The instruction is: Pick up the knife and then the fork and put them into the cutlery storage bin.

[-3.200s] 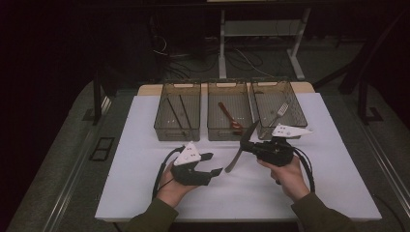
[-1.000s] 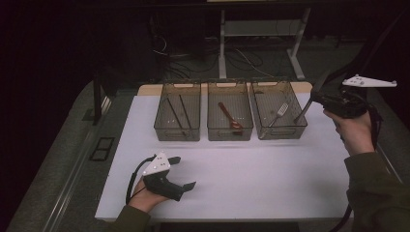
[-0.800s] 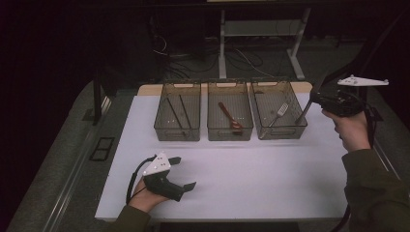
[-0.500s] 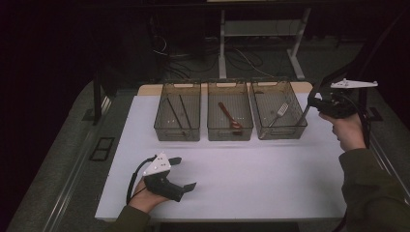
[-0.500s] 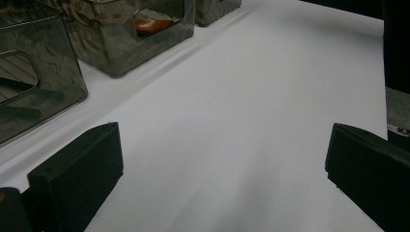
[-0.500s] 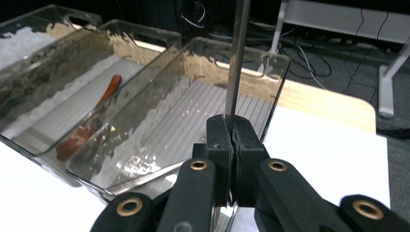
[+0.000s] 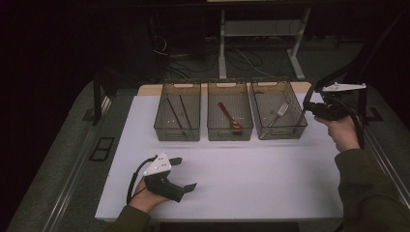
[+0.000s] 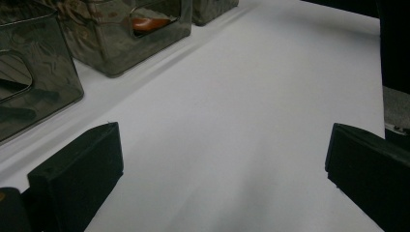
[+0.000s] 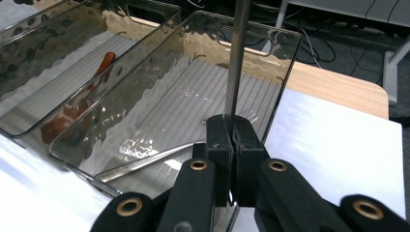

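Metal rod [image 9: 235, 63] clamped in right gripper [image 9: 231, 126], frame right, beside bin [image 7: 278, 130]; left gripper [image 8: 217, 169] wide, empty, lower left.

The thin metal utensil [image 9: 235, 63] in the right claw [image 9: 231, 126] runs off the top edge, so its working end stays unseen.

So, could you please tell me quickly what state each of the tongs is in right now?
Left tongs: open, holding nothing.
Right tongs: closed on a thin metal utensil handle.
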A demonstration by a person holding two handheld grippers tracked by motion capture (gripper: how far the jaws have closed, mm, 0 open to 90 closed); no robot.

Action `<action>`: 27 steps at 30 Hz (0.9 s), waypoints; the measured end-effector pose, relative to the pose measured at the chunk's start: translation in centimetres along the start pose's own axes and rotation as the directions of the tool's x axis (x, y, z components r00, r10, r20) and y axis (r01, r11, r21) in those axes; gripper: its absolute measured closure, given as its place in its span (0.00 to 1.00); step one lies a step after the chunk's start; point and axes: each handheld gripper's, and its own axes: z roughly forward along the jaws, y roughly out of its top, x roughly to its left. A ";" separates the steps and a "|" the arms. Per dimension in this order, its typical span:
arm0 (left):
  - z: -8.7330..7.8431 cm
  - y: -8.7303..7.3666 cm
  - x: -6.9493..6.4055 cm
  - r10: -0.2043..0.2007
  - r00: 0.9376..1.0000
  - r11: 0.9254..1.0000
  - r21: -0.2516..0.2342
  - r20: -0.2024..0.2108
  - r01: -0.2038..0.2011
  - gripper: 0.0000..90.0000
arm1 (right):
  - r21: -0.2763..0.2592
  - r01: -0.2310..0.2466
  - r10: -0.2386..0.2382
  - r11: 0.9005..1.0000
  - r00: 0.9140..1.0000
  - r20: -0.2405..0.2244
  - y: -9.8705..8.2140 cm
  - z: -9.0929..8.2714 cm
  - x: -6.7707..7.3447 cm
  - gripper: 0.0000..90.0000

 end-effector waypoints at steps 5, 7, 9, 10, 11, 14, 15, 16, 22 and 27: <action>0.0 0.0 0.0 0.002 1.000 1.000 -0.002 0.002 -0.002 0.00 | -0.019 -0.003 0.003 1.000 1.000 0.005 0.2 0.9 0.1 0.97; 0.0 0.0 0.0 0.000 1.000 1.000 -0.002 0.003 0.000 0.00 | -0.021 -0.003 0.003 1.000 1.000 0.006 0.4 1.3 0.1 0.97; 0.0 0.0 0.0 -0.002 1.000 1.000 0.000 0.006 0.002 0.00 | -0.016 -0.003 0.003 1.000 1.000 0.007 0.7 1.7 0.2 0.97; 0.1 0.0 0.0 -0.003 1.000 1.000 0.000 0.007 0.003 0.00 | -0.014 0.001 -0.001 1.000 1.000 0.007 0.9 2.0 0.2 0.97; 0.1 0.0 0.0 -0.003 1.000 1.000 0.000 0.008 0.003 0.00 | -0.013 0.003 -0.003 1.000 1.000 0.007 1.0 2.3 0.3 0.97; 0.0 0.0 0.1 -0.005 1.000 1.000 -0.004 0.009 0.005 0.00 | -0.006 0.015 -0.015 1.000 1.000 0.012 1.4 3.0 0.6 0.97; 0.0 0.0 0.1 -0.005 1.000 1.000 -0.004 0.010 0.006 0.00 | -0.002 0.027 -0.026 1.000 1.000 0.015 1.5 3.3 0.8 0.97; 0.0 0.0 0.1 -0.006 1.000 1.000 -0.003 0.010 0.006 0.00 | 0.006 0.034 -0.034 0.999 0.999 0.015 1.7 3.6 0.9 0.97; 0.1 0.0 0.2 -0.009 1.000 1.000 -0.003 0.013 0.009 0.00 | 0.040 0.059 -0.060 0.997 0.998 0.014 2.5 5.3 1.5 0.97; 0.2 0.0 0.3 -0.012 1.000 1.000 -0.005 0.014 0.012 0.00 | 0.082 0.079 -0.081 0.993 0.997 0.014 3.2 7.0 2.0 0.97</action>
